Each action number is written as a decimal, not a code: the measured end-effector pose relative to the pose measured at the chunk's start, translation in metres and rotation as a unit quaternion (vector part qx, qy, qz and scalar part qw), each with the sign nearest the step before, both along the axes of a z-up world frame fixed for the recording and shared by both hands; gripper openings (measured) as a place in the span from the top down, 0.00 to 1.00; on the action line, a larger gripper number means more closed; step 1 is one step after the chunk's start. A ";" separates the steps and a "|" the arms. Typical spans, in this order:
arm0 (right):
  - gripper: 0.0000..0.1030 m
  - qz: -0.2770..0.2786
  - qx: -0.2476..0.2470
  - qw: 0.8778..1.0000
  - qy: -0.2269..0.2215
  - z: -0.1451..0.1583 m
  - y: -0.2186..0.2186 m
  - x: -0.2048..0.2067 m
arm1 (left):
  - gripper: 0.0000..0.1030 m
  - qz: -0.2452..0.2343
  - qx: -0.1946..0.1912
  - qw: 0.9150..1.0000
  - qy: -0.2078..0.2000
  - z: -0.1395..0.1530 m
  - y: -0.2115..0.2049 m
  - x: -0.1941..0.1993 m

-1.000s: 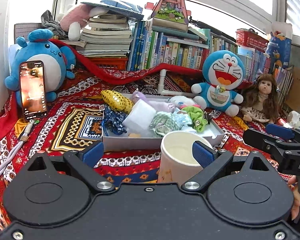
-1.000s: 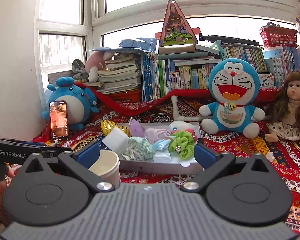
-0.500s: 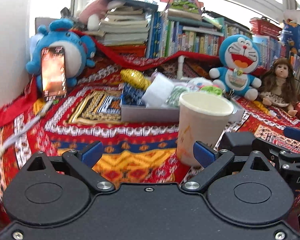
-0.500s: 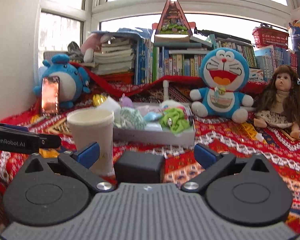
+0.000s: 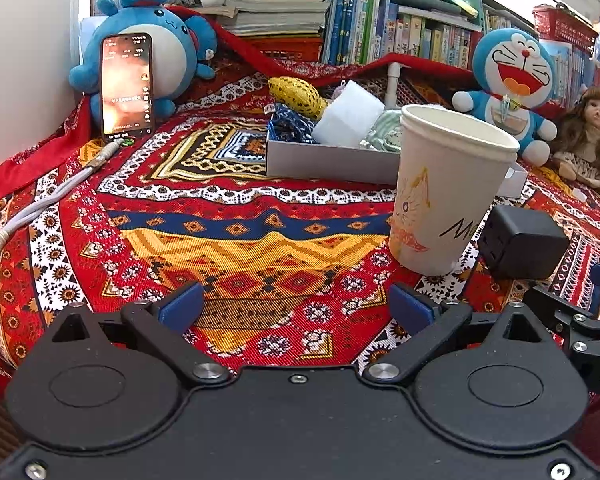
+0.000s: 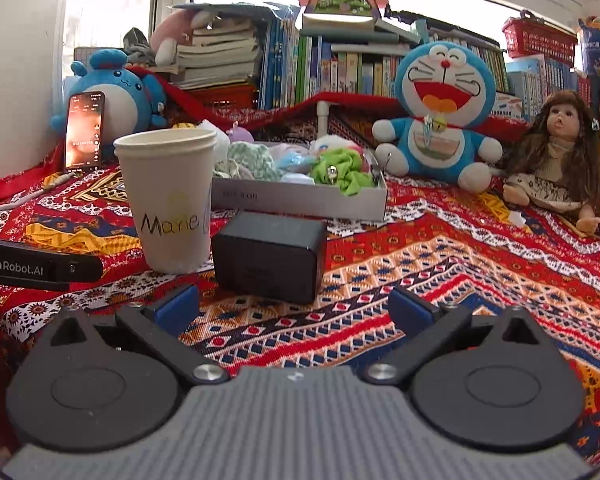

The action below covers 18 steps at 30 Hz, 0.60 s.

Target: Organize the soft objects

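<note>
A shallow grey box (image 5: 328,164) (image 6: 300,200) on the patterned cloth holds several soft items: a yellow spotted pouch (image 5: 296,96), a white sponge block (image 5: 348,114), a blue patterned cloth (image 5: 290,124) and a green scrunchie (image 6: 340,168). In front of it stand a white paper cup (image 5: 444,192) (image 6: 168,200) and a black cube (image 5: 520,240) (image 6: 268,256). My left gripper (image 5: 296,304) hovers low over the cloth, left of the cup; its jaws are opening with nothing between them. My right gripper (image 6: 295,304) is open and empty, just short of the black cube.
A lit phone (image 5: 127,84) leans on a blue plush (image 5: 156,40) at the back left, with a white cable (image 5: 40,204) trailing forward. A Doraemon plush (image 6: 440,112) and a doll (image 6: 556,152) sit at the right. Books line the back.
Both grippers have sunk toward the cloth and tipped more level. The cup and the black cube now stand close in front and look larger.
</note>
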State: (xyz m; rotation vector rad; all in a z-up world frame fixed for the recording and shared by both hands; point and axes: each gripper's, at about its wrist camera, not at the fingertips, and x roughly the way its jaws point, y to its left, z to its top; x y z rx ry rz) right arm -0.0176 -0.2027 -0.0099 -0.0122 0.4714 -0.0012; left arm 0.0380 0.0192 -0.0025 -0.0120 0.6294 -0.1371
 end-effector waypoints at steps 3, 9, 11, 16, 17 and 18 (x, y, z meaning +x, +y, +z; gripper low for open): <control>0.00 -0.001 0.001 1.000 0.009 -0.002 0.000 0.001 | 0.02 -0.001 0.003 1.000 0.001 0.000 -0.001 0.000; 0.00 -0.002 0.006 1.000 0.016 -0.005 0.000 0.003 | 0.00 0.003 0.002 1.000 0.004 0.000 -0.001 0.002; 0.00 -0.003 0.007 1.000 0.017 -0.004 -0.001 0.003 | 0.00 0.003 0.000 1.000 0.004 0.000 -0.001 0.002; 0.00 -0.004 0.007 1.000 0.017 -0.004 -0.001 0.003 | 0.00 0.002 0.000 1.000 0.005 0.000 0.000 0.002; 0.00 -0.004 0.007 1.000 0.017 -0.004 -0.001 0.003 | 0.00 0.002 0.000 1.000 0.005 0.000 0.000 0.002; 0.00 -0.004 0.007 1.000 0.017 -0.004 -0.001 0.003 | 0.00 0.003 0.001 1.000 0.005 0.000 0.000 0.002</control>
